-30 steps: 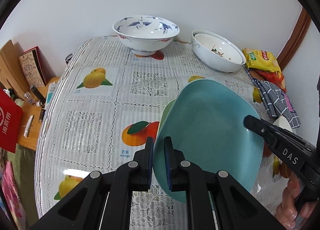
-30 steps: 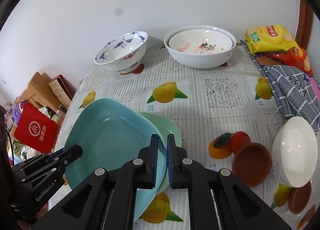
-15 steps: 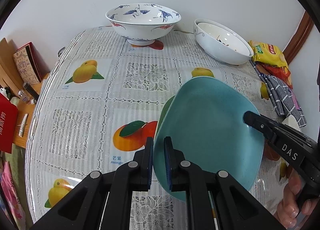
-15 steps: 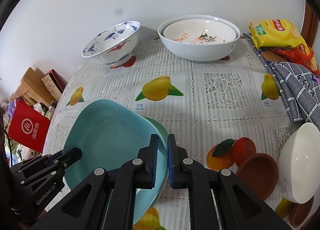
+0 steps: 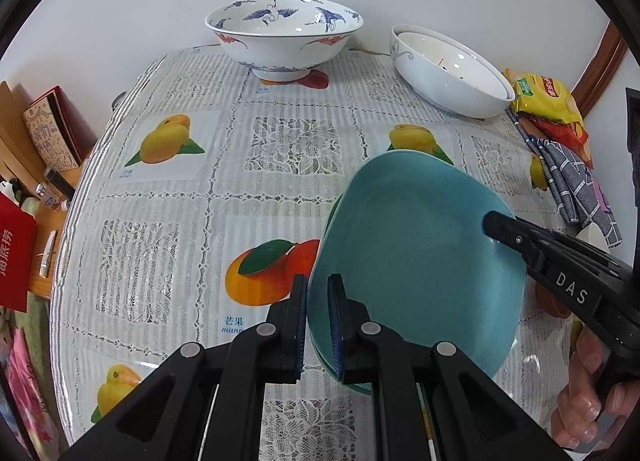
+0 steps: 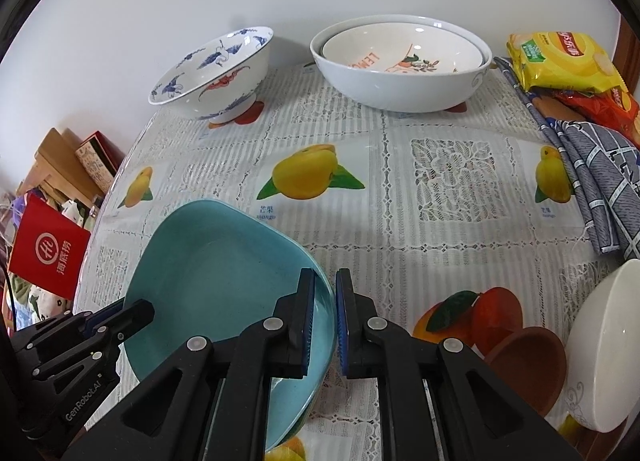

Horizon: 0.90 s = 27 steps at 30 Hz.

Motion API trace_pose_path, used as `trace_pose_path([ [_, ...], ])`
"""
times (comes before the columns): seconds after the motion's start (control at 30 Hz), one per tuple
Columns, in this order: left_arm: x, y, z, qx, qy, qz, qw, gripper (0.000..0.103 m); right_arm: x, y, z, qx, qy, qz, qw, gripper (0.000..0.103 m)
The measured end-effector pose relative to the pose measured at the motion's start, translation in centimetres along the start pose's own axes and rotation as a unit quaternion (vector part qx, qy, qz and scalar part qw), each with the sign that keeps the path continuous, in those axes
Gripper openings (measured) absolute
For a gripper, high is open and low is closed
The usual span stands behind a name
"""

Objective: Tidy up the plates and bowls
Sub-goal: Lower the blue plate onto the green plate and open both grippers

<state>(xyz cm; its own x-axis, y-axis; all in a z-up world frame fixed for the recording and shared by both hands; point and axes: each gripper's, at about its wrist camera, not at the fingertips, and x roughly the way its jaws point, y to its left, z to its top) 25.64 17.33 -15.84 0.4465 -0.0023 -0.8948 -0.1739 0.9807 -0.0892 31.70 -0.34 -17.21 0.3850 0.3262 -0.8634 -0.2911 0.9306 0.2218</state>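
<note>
A teal squarish plate (image 5: 416,261) sits over a green plate whose rim (image 5: 332,217) peeks out beneath it. My left gripper (image 5: 318,317) is shut on the stack's near-left rim. My right gripper (image 6: 325,313) is shut on the opposite rim of the teal plate (image 6: 216,277); it also shows in the left wrist view (image 5: 520,239). A blue-and-white crane bowl (image 5: 284,41) and two nested white bowls (image 6: 400,61) stand at the table's far edge.
A white bowl (image 6: 604,345) and small brown dishes (image 6: 528,365) lie at the right. Snack packets (image 6: 560,61) and a checked cloth (image 6: 592,181) sit at the far right. Shelves with a red bag (image 6: 48,257) stand past the table's left edge.
Both grippers and the plates moved forward over the table, toward the bowls at the far edge. Both grips stayed shut.
</note>
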Motion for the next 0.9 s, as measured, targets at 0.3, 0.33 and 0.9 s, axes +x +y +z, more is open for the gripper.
trace_pose_path([
  [0.3, -1.9, 0.4, -0.5, -0.003, -0.01, 0.014, 0.9998, 0.011, -2.2, 0.4, -0.2, -0.014, -0.017, -0.007, 1.0, 0.024],
  [0.33, -2.3, 0.3, -0.6, -0.003, -0.014, 0.014, 0.9998, 0.011, -2.8, 0.3, -0.3, -0.012, -0.02, -0.005, 1.0, 0.024],
  [0.9, -9.5, -9.8, -3.3, 0.073, -0.072, -0.024, 0.9944, 0.026, -19.1, -9.3, -6.9, 0.035, -0.138, -0.119, 0.983, 0.056],
])
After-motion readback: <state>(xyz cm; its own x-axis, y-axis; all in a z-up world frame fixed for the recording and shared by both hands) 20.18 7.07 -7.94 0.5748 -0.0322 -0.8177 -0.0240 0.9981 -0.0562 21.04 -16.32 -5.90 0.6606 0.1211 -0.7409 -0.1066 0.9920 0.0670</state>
